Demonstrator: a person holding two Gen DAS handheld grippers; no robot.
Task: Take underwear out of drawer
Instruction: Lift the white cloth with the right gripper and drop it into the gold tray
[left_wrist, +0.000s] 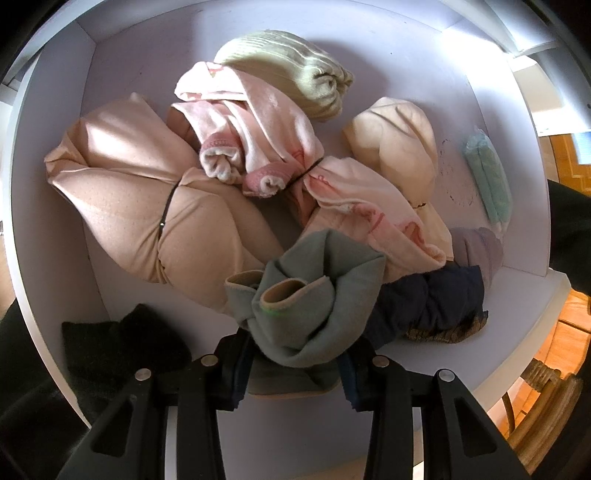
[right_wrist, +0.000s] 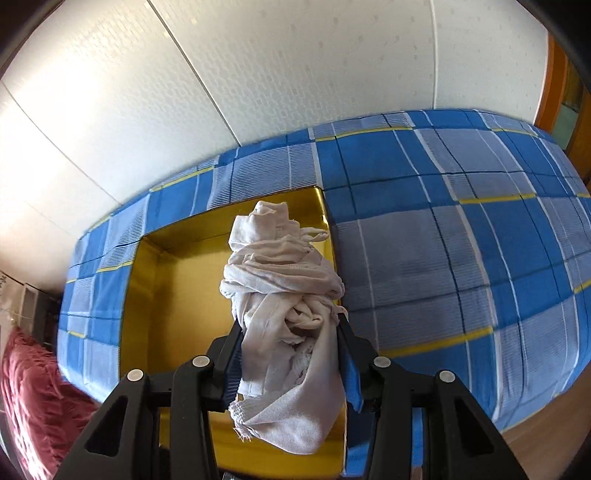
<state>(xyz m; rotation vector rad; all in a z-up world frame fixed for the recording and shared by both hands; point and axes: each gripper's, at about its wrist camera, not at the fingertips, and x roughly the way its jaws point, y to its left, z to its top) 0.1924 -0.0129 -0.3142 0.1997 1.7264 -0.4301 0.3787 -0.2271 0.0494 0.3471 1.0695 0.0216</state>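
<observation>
Holding one garment each: left gripper (left_wrist: 295, 363) the grey-green underwear (left_wrist: 310, 295), right gripper (right_wrist: 290, 363) the white underwear (right_wrist: 284, 295).

Left wrist view: the near part of the grey-green bundle (left_wrist: 314, 306) sits hidden between the fingers of the left gripper (left_wrist: 295, 365), the dark navy garment (left_wrist: 432, 306) is partly buried under it, and the drawer (left_wrist: 55, 206) runs out of view at the left and bottom. Right wrist view: the white garment (right_wrist: 284, 295) covers much of the floor of the yellow box (right_wrist: 173, 280), whose near wall is lost behind the right gripper (right_wrist: 291, 362). The blue plaid bedspread (right_wrist: 461, 236) is cut off at right, and the red fabric (right_wrist: 33, 398) at lower left is blurred.
</observation>
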